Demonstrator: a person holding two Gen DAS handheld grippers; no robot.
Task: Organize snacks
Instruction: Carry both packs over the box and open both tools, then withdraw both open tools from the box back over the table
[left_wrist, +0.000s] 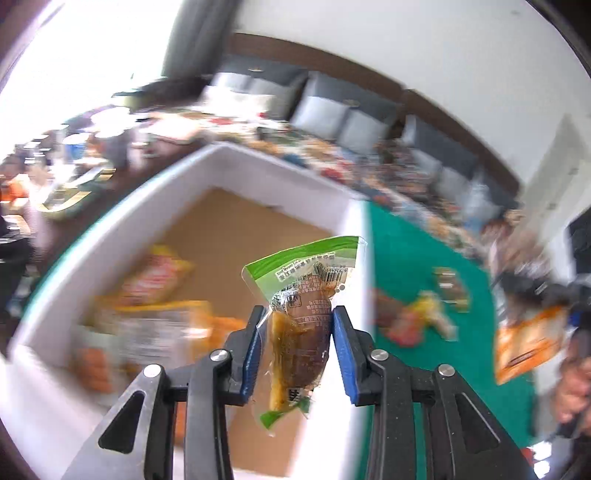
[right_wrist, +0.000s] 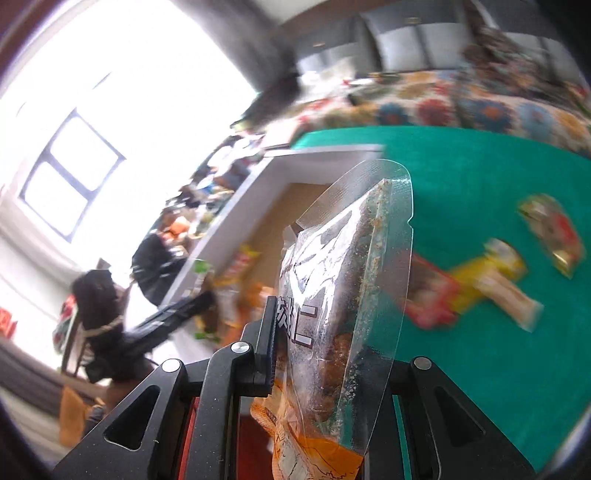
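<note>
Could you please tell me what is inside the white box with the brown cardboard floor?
Inside the white box with the brown cardboard floor lie several blurred orange and yellow snack packets. The held green-topped pouch and black fingers cover its near part.

Grey sofa cushions (left_wrist: 325, 110), floral blanket (right_wrist: 461, 107), bright window (right_wrist: 70, 173)

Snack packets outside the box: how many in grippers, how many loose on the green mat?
In left gripper: 1 green-topped packet
In right gripper: 1 clear packet
On green mat: 3, red packet, yellow packet, brown packet
Total: 5

Partial Chinese print on clear pouch (right_wrist: 332, 295)
</note>
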